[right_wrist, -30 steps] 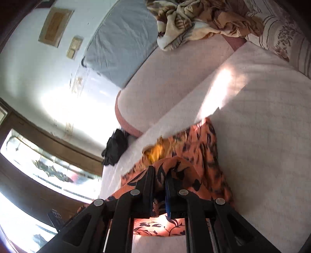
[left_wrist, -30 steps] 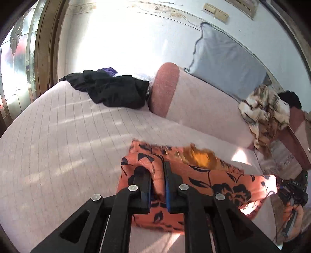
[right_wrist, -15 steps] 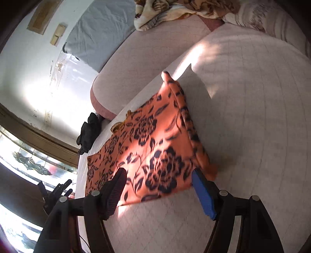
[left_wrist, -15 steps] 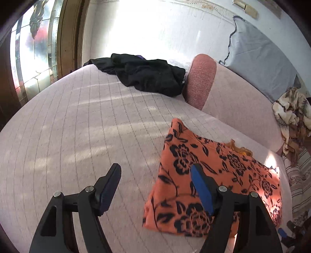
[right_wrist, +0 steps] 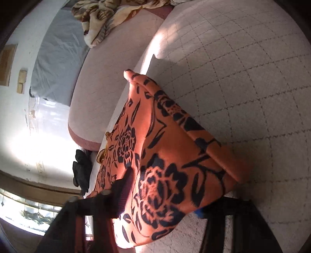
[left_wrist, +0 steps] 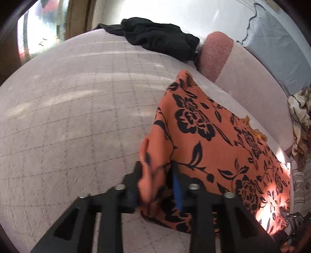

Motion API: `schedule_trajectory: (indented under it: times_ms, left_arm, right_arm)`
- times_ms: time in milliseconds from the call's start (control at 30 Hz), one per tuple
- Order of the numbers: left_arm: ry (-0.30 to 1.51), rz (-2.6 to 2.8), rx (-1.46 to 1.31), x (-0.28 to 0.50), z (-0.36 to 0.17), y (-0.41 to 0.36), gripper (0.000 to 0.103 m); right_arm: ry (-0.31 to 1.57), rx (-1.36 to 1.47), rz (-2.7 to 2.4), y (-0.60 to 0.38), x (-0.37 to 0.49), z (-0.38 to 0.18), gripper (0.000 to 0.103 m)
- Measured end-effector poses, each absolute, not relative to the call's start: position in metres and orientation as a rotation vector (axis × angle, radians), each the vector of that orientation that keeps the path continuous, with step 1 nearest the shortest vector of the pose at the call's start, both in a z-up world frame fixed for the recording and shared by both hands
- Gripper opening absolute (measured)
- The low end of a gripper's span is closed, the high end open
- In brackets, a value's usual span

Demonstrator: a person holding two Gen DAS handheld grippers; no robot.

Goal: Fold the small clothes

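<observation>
Window (left_wrist: pixel 44 29) fills left view; blanket (right_wrist: pixel 108 17) right.

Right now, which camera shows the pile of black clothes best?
The left wrist view. There the black clothes lie big and whole at the far end of the bed, beside the pink headboard. The right wrist view shows them only as a small dark lump near the orange flowered cloth.

Pale quilted bed (left_wrist: pixel 77 116) — orange floral garment (left_wrist: pixel 223 148) spread on it (black clothes (left_wrist: pixel 161 42) heaped beyond).
</observation>
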State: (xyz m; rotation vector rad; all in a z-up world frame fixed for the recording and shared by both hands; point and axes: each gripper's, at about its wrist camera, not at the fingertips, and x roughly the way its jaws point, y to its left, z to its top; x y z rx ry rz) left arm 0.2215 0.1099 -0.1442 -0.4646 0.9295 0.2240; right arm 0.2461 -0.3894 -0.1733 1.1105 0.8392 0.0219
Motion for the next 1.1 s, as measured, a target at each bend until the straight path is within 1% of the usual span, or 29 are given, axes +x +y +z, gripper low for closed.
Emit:
schedule_trajectory:
  times_ms: [33, 100, 233, 333, 400, 500, 533, 600, 633, 667, 700, 733, 767, 800, 867, 900, 967, 1100]
  left_arm:
    - [0.929, 0.228, -0.472, 0.224, -0.137, 0.110, 0.019]
    - [0.893, 0.204, -0.461, 0.224, -0.115, 0.109, 0.018]
    - [0.785, 0.155, -0.429, 0.200, -0.063, 0.099, 0.018]
    - [0.732, 0.118, -0.444, 0.162, -0.034, 0.100, 0.018]
    - [0.729, 0.103, -0.473, 0.125, -0.030, 0.105, 0.018]
    - [0.789, 0.115, -0.476, 0.072, -0.061, 0.109, 0.021]
    - [0.823, 0.135, -0.462, 0.060, -0.079, 0.110, 0.027]
    - [0.912, 0.204, -0.427, 0.048, -0.122, 0.117, 0.029]
    - [0.962, 0.225, -0.426, 0.047, -0.139, 0.123, 0.034]
    - [0.970, 0.199, -0.469, 0.046, -0.145, 0.133, 0.040]
    - [0.956, 0.192, -0.515, 0.043, -0.141, 0.140, 0.042]
    - [0.943, 0.223, -0.524, 0.041, -0.132, 0.145, 0.045]
    - [0.902, 0.262, -0.501, 0.039, -0.119, 0.148, 0.047]
    - [0.852, 0.288, -0.461, 0.037, -0.106, 0.148, 0.048]
    - [0.793, 0.298, -0.390, 0.036, -0.086, 0.145, 0.055]
    - [0.780, 0.281, -0.371, 0.037, -0.079, 0.142, 0.055]
    - [0.783, 0.213, -0.331, 0.046, -0.071, 0.130, 0.055]
    - [0.798, 0.070, -0.228, 0.062, -0.073, 0.088, 0.056]
  right_arm:
    - [0.855, 1.123, 0.031, -0.390, 0.251, -0.177, 0.020]
    - [0.856, 1.079, 0.042, -0.387, 0.257, -0.167, 0.016]
    - [0.777, 0.975, 0.106, -0.391, 0.239, -0.111, 0.015]
    - [0.723, 0.929, 0.131, -0.390, 0.214, -0.073, 0.015]
    - [0.710, 0.939, 0.150, -0.393, 0.184, -0.062, 0.015]
    - [0.736, 0.930, 0.142, -0.399, 0.126, -0.071, 0.016]
    - [0.765, 0.928, 0.146, -0.400, 0.109, -0.084, 0.019]
    - [0.884, 0.913, 0.114, -0.404, 0.082, -0.125, 0.026]
    - [0.976, 0.904, 0.084, -0.408, 0.075, -0.150, 0.028]
    - [1.009, 0.949, 0.091, -0.415, 0.067, -0.168, 0.027]
    - [0.955, 1.032, 0.124, -0.425, 0.056, -0.173, 0.028]
    - [0.956, 1.047, 0.100, -0.432, 0.051, -0.168, 0.030]
    - [0.944, 1.006, 0.071, -0.437, 0.049, -0.157, 0.036]
    - [0.926, 0.954, 0.040, -0.441, 0.046, -0.144, 0.039]
    - [0.890, 0.902, -0.013, -0.454, 0.042, -0.123, 0.039]
    - [0.864, 0.882, -0.053, -0.461, 0.039, -0.113, 0.045]
    - [0.815, 0.832, -0.086, -0.471, 0.042, -0.095, 0.061]
    - [0.850, 0.680, 0.026, -0.463, 0.094, -0.080, 0.061]
